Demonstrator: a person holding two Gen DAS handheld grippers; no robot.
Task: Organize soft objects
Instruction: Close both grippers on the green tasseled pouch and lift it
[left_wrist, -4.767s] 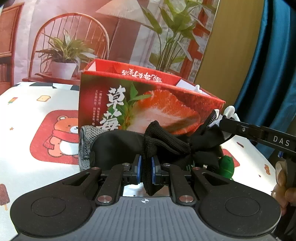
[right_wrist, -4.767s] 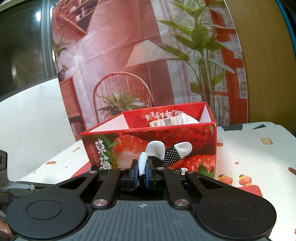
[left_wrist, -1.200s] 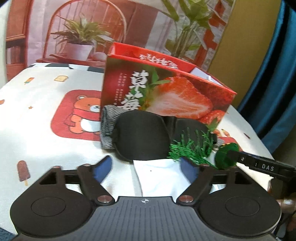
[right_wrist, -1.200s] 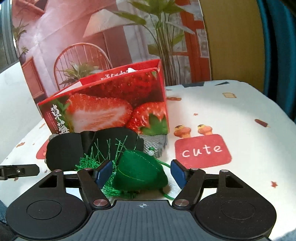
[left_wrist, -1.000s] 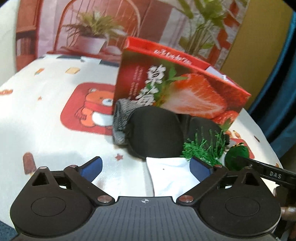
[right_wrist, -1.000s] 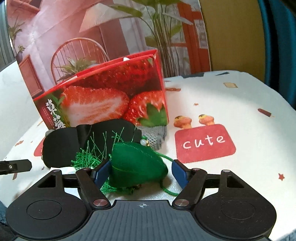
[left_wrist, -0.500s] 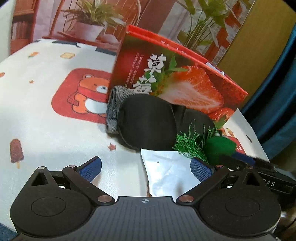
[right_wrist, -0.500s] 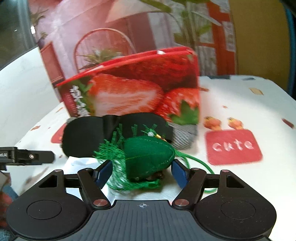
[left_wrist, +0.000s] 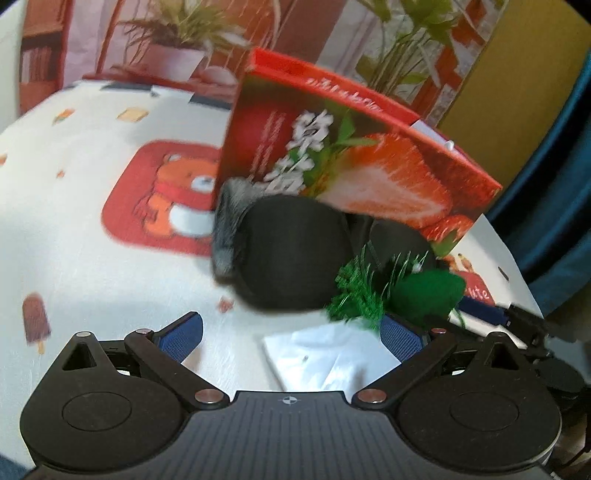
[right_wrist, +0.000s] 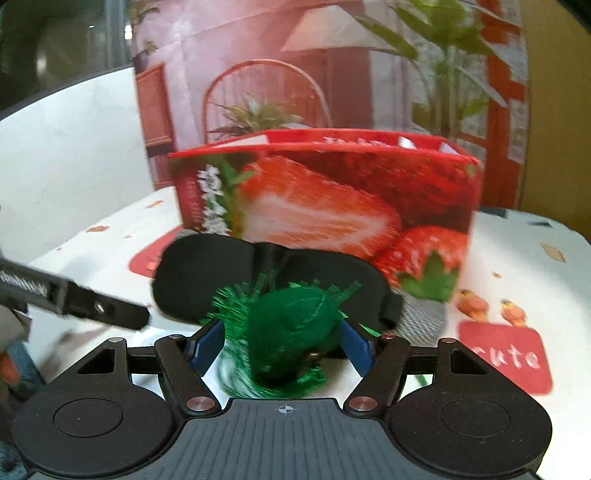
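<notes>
A green felt pouch with a tassel (right_wrist: 291, 328) lies between the fingers of my right gripper (right_wrist: 282, 345), whose jaws are open around it and do not squeeze it; it also shows in the left wrist view (left_wrist: 424, 291). Behind it lies a black sleep mask (right_wrist: 207, 273) (left_wrist: 291, 251) over a grey knit piece (left_wrist: 225, 229), against the red strawberry box (right_wrist: 325, 199) (left_wrist: 354, 162). My left gripper (left_wrist: 291, 336) is open and empty over a white folded cloth (left_wrist: 332, 354).
The table wears a white cloth with cartoon prints, a bear patch (left_wrist: 166, 203) at left and a red "cute" patch (right_wrist: 506, 354) at right. The left gripper's finger (right_wrist: 74, 295) reaches in from the left of the right wrist view. A printed backdrop stands behind the box.
Both grippers let go of the black glove seen earlier and opened. In the last second the right gripper moved in around the green pouch; the left gripper shifted slightly over the white cloth.
</notes>
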